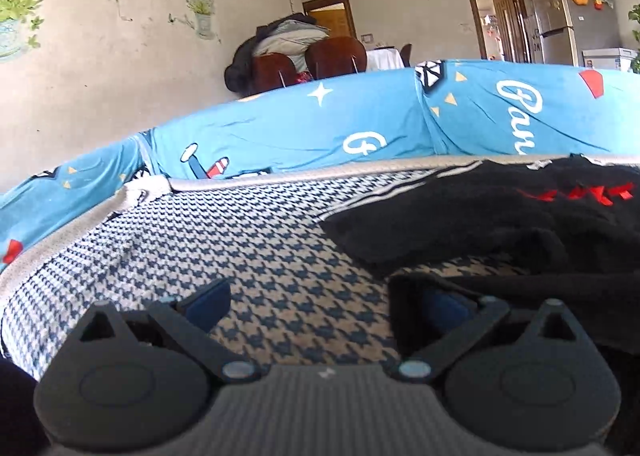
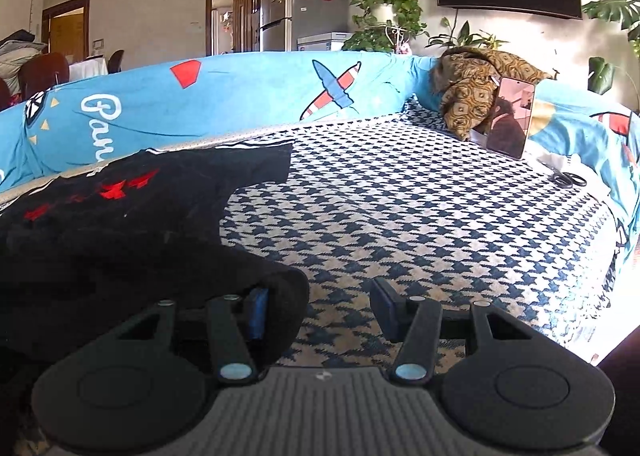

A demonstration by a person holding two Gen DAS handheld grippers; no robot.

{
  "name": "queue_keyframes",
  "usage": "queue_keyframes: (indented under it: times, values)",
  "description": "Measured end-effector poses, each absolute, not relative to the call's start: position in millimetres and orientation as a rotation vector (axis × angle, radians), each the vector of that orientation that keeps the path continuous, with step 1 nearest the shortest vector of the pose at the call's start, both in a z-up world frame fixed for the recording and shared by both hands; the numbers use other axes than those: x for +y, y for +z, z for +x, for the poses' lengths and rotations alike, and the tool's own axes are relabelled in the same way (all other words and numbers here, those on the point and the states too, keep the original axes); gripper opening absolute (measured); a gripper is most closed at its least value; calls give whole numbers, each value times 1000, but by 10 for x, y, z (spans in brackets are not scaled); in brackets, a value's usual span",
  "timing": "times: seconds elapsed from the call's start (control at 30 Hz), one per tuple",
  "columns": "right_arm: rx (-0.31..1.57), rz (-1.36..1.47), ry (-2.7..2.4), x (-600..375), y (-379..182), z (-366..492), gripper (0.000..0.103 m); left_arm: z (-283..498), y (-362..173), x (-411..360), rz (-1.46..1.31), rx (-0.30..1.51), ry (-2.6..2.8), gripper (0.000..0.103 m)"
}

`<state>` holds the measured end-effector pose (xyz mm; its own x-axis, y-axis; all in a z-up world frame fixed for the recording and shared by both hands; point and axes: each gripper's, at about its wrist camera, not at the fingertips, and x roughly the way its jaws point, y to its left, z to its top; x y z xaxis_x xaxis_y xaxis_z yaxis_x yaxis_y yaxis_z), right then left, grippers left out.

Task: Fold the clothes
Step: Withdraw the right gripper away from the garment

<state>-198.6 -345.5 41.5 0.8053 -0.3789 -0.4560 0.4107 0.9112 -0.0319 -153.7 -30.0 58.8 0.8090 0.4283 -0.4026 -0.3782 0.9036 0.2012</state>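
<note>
The black garment [image 2: 132,208] lies spread on the houndstooth sofa cover [image 2: 420,208] between both claws, its near hem draping the inner finger of the half-open left claw [image 1: 316,296] and right claw [image 2: 320,304], neither pinching it.

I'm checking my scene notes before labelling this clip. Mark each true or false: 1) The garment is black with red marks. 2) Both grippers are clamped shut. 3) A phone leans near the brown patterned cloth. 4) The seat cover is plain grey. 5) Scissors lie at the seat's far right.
1) True: the black garment carries red marks.
2) False: the left gripper and right gripper both stand open, pads apart.
3) True: the phone leans by the brown patterned cloth.
4) False: the seat cover is blue-and-white houndstooth.
5) True: the scissors lie there.
</note>
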Motion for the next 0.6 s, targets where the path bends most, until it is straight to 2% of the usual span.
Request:
queue_keyframes:
  times: [0.2,0.6]
  values:
    - [374,22,-425,-3436,590,-2112,52,-1650,709,-218,85,456,450,103]
    - [293,92,-447,-3662,841,-2297,52,-1929,1065,-90,46,414,498,103]
